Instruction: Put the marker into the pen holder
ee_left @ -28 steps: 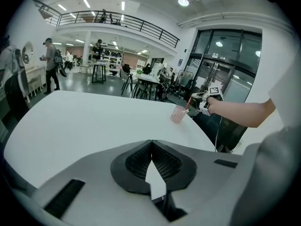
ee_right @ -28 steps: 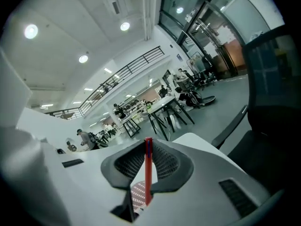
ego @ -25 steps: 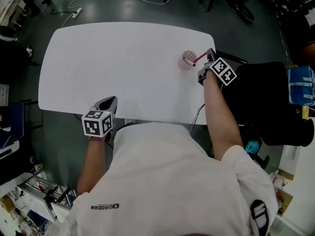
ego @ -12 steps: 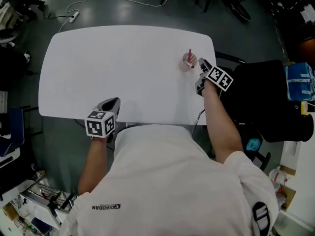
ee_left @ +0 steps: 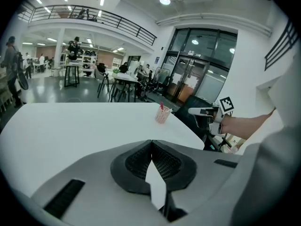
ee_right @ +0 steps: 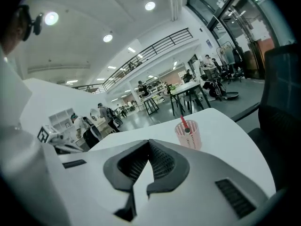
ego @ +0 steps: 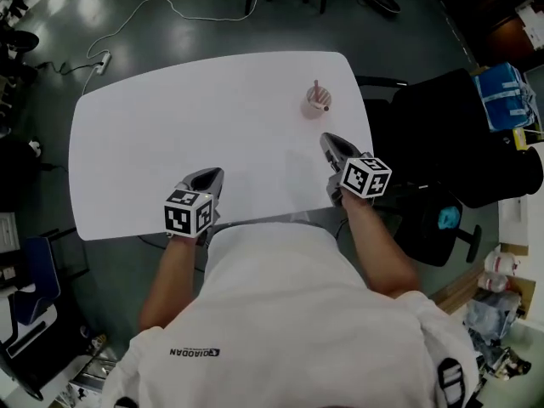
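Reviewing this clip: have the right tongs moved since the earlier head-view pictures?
Yes. The right tongs have drawn back from the pen holder toward the near edge of the table. They have just closed, on nothing.

I see white table with rounded corners, grey floor around it. Pink pen holder upright near table's far right corner; marker stands in it, tip sticking up. My right gripper over table's right part, on holder's near side, not touching it; jaws just closed, nothing between them. Left gripper at near edge, holding nothing. Black chair beside table's right end.
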A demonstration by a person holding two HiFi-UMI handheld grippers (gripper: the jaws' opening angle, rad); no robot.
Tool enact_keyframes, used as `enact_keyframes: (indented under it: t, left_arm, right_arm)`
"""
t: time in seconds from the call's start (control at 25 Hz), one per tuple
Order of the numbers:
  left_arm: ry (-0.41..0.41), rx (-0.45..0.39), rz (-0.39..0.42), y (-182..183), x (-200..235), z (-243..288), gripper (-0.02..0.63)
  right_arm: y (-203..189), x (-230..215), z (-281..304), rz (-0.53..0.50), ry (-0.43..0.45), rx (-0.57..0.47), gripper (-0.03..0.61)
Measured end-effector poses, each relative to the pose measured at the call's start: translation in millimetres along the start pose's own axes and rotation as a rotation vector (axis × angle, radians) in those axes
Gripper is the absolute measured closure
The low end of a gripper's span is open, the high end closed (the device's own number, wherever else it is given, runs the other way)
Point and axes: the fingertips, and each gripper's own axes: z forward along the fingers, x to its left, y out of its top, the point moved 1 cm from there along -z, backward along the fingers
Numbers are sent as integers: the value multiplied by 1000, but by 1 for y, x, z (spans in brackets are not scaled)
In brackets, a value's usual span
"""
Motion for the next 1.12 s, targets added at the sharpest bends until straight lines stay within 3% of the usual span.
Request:
enact_keyframes:
  t: [0.16, 0.32, 0.56, 0.84, 1.12]
  left_arm:
    - [-108, 24, 76, 6, -17, 5, 588]
    - [-193, 53, 156, 11, -33, 7, 588]
    - [-237, 19, 185, 22, -63, 0, 588]
    - [-235, 18, 170, -4, -101, -8, 588]
    - [-270, -28, 182, -20, -181, -13, 588]
  right_arm:
    - [-32, 42, -26, -110, -6, 40, 560]
    - [-47, 68, -49, -87, -30, 30, 560]
    - [-52, 79, -83, -79, -52, 25, 560]
    - [-56, 90, -132, -153, -51, 24, 560]
    - [-73, 91, -202, -195, -50, -2, 560]
